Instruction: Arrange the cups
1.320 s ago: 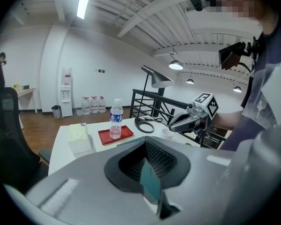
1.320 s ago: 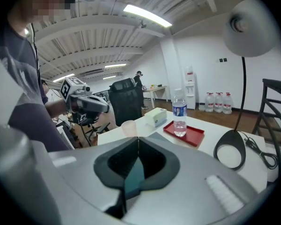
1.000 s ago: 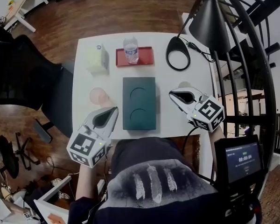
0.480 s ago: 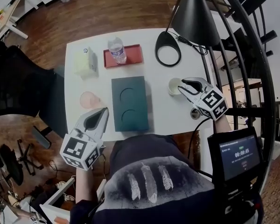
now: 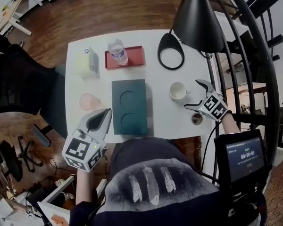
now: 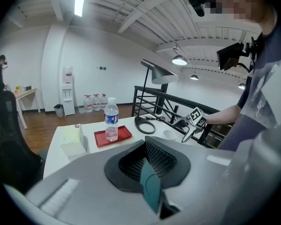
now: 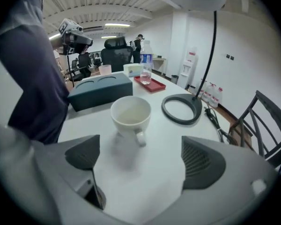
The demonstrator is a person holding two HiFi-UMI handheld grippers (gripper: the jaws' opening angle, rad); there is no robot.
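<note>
A white mug (image 5: pixel 178 91) stands on the white table (image 5: pixel 155 121), right of a dark teal holder (image 5: pixel 129 106) with two round recesses. In the right gripper view the mug (image 7: pixel 130 115) turns its handle toward me. My right gripper (image 5: pixel 196 94) sits just right of the mug; its jaws have just been opening and stand wide apart with nothing between them (image 7: pixel 143 156). A pink cup (image 5: pixel 88 100) stands left of the holder. Near the table's front edge, my left gripper (image 5: pixel 101 119) is shut and empty, below the pink cup.
A water bottle (image 5: pixel 118 51) stands on a red tray (image 5: pixel 134 59) at the back, with a tissue box (image 5: pixel 85 61) to its left. A lamp base ring (image 5: pixel 171 57) and its shade (image 5: pixel 198 18) are at the back right. A black railing (image 5: pixel 254 69) runs along the right.
My right gripper has moved right and down toward the table, and its jaws have gone from shut to wide open beside the mug. The left gripper has barely moved.
</note>
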